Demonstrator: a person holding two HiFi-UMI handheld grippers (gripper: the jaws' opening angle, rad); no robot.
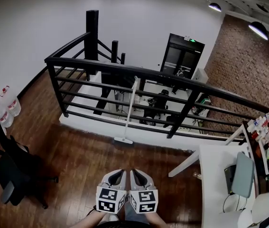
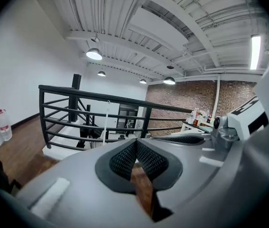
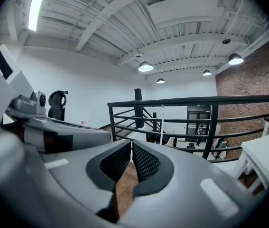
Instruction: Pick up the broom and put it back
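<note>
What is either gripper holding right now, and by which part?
Nothing. The left gripper and right gripper are both shut and empty; the broom stands untouched against the railing.

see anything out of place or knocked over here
Only the broom: it stands propped against the black railing, head on the wood floor, as if parked there rather than stored. Nothing looks spilled, tipped or broken.
</note>
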